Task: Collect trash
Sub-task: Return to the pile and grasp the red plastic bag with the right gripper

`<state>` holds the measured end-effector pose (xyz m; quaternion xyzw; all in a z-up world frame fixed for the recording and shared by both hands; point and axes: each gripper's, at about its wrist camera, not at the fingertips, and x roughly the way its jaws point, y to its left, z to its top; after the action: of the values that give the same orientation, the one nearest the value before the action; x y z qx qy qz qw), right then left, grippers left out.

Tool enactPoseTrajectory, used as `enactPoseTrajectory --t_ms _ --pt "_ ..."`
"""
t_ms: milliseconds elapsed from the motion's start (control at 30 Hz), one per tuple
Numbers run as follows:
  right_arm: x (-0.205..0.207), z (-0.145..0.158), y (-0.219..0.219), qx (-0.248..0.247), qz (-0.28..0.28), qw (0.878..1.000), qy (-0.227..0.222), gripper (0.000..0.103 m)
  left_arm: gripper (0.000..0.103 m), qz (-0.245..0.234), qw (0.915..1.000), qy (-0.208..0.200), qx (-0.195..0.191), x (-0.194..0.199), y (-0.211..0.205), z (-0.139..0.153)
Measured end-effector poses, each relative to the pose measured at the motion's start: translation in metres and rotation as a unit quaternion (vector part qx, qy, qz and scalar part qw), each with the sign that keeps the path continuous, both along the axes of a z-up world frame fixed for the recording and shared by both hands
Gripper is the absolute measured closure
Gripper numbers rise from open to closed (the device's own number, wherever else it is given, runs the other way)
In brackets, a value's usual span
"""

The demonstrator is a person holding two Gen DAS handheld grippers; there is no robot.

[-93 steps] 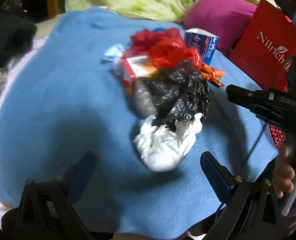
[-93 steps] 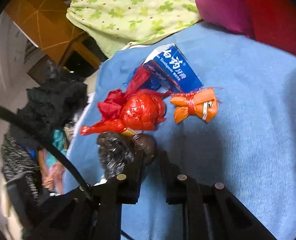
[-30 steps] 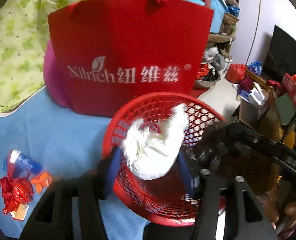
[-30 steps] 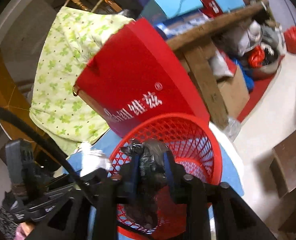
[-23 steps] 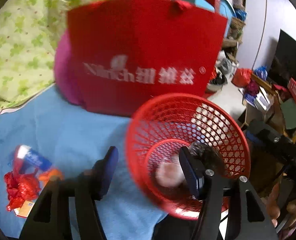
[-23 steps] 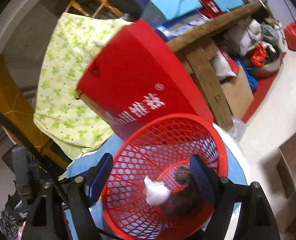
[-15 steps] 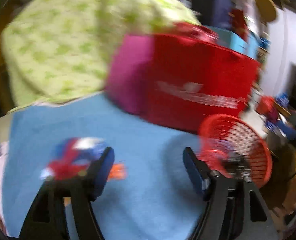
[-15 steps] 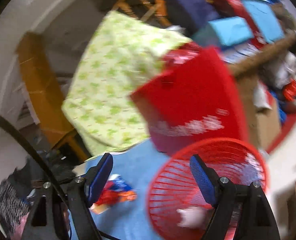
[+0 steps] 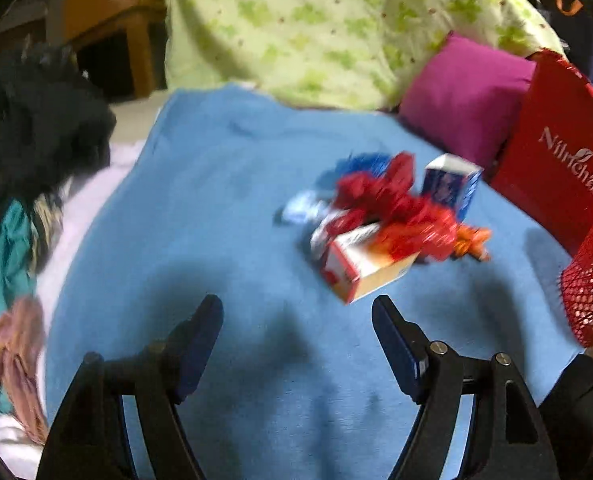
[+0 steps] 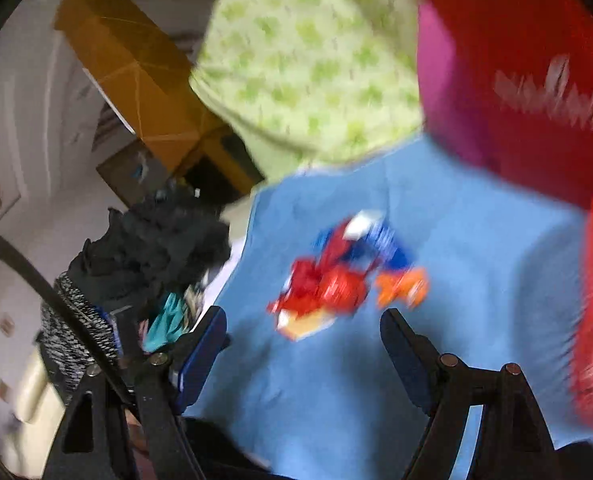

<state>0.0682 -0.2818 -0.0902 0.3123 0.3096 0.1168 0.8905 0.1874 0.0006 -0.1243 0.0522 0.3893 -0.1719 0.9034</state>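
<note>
Left wrist view first: nearest the lens, the left claw (image 9: 296, 320) stands wide open with nothing between its fingers, hanging over bare blue blanket (image 9: 224, 200). Just beyond its tips lies the trash pile (image 9: 384, 220): a white-and-red carton (image 9: 360, 268) closest, crumpled red plastic (image 9: 400, 204) on top of it, an orange wrapper (image 9: 472, 240) to the right, and a blue-and-white box (image 9: 450, 182) standing behind. At the right edge sits the red mesh basket (image 9: 588, 280), with a red paper bag (image 9: 556, 160) and a magenta pillow (image 9: 464, 92) behind it, and a green-patterned quilt (image 9: 336, 28) farthest back. From the right wrist view, blurred by motion, the right claw (image 10: 302, 334) is likewise spread wide and empty, and the same pile shows just past its fingers. Judging by this, both claws are on the approach for another pick. The next move calls for lowering one claw over a single piece, probably the near carton, closing on it, then carrying it to the basket.
</note>
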Motion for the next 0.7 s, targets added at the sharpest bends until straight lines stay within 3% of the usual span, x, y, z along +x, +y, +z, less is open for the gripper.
enactPoseTrajectory --t_ms 133,367,600,667,700 --pt "0.044 -0.031 0.007 0.044 0.011 0.998 0.049 0.02 0.026 -0.012 0.9993 0.01 -0.033 0.013 -0.002 -0.022" --pt "0.121 -0.075 0.002 0.104 -0.021 0.988 0.115 0.02 0.026 -0.065 0.996 0.004 -0.061 0.033 -0.024 -0.028" --pt "0.172 -0.111 0.014 0.105 -0.049 0.977 0.178 0.02 0.026 -0.105 0.9917 0.015 -0.073 0.051 -0.039 -0.031" --pt "0.177 -0.118 0.015 0.112 -0.053 0.976 0.178 0.033 0.026 -0.123 0.9896 0.023 -0.07 0.054 -0.046 -0.035" --pt "0.178 -0.121 0.016 0.114 -0.051 0.975 0.183 0.051 0.026 -0.131 0.989 0.026 -0.064 0.054 -0.049 -0.037"
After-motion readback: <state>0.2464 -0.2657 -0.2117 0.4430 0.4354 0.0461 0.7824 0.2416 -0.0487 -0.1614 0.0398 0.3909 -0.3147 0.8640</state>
